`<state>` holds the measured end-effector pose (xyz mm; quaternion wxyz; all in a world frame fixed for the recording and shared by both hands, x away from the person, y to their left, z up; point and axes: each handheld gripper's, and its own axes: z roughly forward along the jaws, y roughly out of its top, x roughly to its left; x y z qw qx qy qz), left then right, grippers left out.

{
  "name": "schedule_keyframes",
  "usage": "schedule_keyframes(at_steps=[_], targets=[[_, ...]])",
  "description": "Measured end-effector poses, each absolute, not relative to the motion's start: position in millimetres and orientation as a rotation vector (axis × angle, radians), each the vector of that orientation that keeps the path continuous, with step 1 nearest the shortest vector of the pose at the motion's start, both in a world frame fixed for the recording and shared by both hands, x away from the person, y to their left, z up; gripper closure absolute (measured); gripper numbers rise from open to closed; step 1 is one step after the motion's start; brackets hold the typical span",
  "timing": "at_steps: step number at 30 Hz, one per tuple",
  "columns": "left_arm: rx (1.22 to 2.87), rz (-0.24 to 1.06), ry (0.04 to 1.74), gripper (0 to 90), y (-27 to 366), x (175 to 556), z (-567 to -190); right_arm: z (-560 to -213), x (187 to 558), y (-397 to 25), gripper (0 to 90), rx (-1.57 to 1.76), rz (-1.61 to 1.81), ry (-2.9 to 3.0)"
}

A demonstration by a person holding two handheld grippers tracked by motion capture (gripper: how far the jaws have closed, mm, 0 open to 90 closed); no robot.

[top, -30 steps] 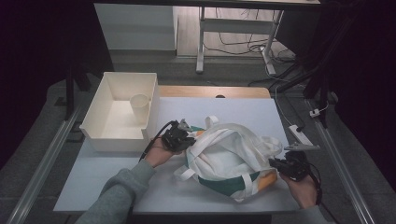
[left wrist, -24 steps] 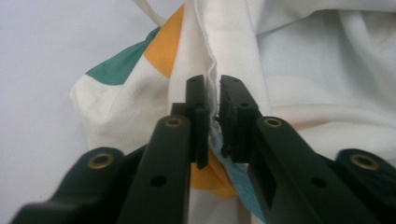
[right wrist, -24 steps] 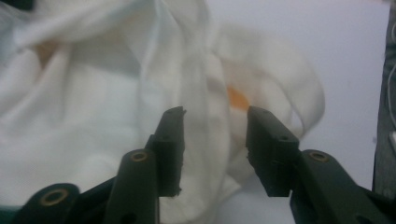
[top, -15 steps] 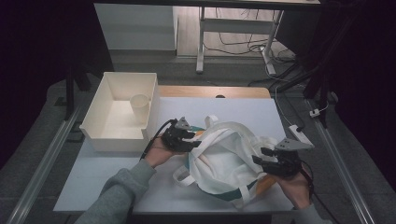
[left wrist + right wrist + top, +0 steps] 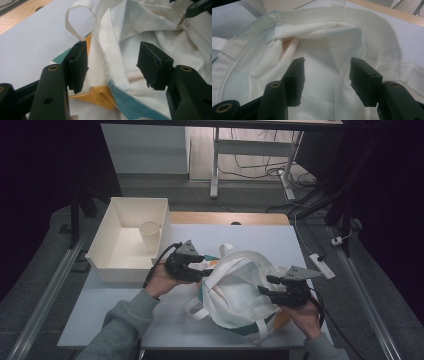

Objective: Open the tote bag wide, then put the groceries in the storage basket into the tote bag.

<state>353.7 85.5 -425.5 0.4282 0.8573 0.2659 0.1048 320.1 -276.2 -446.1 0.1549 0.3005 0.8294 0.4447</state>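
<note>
A crumpled white cloth bag (image 5: 235, 290) with teal and orange patches lies on the white table (image 5: 100, 320). My left gripper (image 5: 201, 269) is at its left edge, open. In the left gripper view, the left gripper (image 5: 116, 62) straddles a folded white hem of the bag (image 5: 150, 37) above an orange fold (image 5: 102, 96), with a strap loop (image 5: 77, 15) beyond. My right gripper (image 5: 272, 287) is at the bag's right side, open. Seen from the right gripper view, the right gripper (image 5: 327, 75) hovers over loose white fabric within the bag's rim (image 5: 332, 15).
A white bin (image 5: 107, 252) holding a pale cup (image 5: 149, 235) stands at the table's back left, close behind the left hand. A wooden strip (image 5: 225, 217) runs along the far edge. A white power strip (image 5: 320, 265) lies off the right edge.
My right gripper has moved left and up from the bag's lower right corner onto its right side. The bag has bunched up slightly. The left gripper has hardly shifted.
</note>
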Motion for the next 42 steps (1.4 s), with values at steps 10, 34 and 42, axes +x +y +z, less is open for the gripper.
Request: schedule_keyframes(at_steps=[10,34,42], targets=[[2.118,0.289,0.683,37.3,106,347,-411,-446,322,-275,46.2,0.852,1.27,2.369],[2.059,0.38,0.791,33.8,155,337,-397,-448,319,-278,46.2,0.844,1.256,2.34],[2.039,0.404,0.833,32.4,168,340,-395,-448,318,-276,46.2,0.838,1.256,2.341]])
